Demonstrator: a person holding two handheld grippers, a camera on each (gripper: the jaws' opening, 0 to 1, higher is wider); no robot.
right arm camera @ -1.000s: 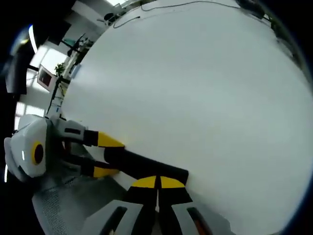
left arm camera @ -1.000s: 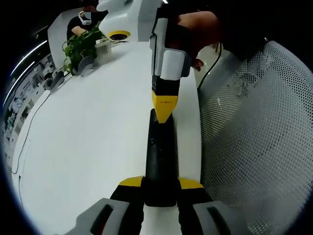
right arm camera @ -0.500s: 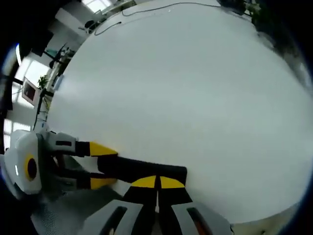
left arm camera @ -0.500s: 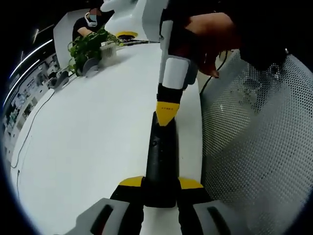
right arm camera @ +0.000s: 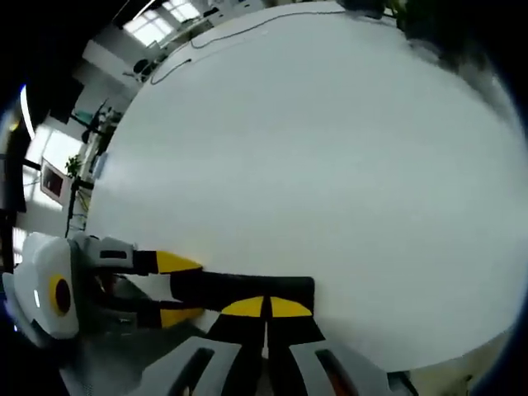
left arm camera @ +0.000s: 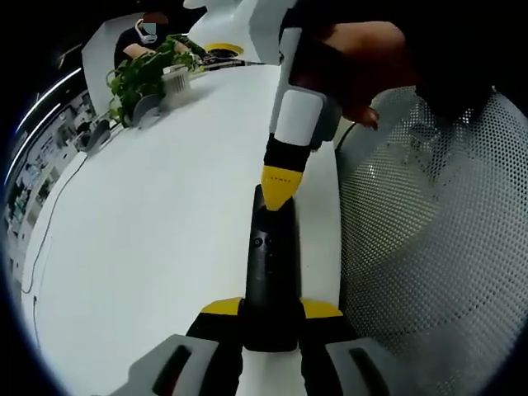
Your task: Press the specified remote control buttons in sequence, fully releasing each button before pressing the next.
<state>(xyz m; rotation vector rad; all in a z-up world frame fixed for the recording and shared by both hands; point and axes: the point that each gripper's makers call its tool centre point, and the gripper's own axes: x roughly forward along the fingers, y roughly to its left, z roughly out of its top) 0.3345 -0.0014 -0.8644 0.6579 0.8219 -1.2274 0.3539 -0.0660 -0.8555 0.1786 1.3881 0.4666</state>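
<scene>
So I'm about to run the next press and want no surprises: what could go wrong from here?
The remote lies near the table edge, beside a mesh chair; a hard push could tip it off. The right tool, shut, touches only the remote's far end, so it may slip. The left tool clamps the near end alone, so the remote may pivot.

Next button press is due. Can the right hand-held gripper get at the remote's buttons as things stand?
Probably yes. The right hand-held gripper, jaws shut, sits at the far end of the black remote, which the left hand-held gripper clamps; nothing lies between tip and buttons.
</scene>
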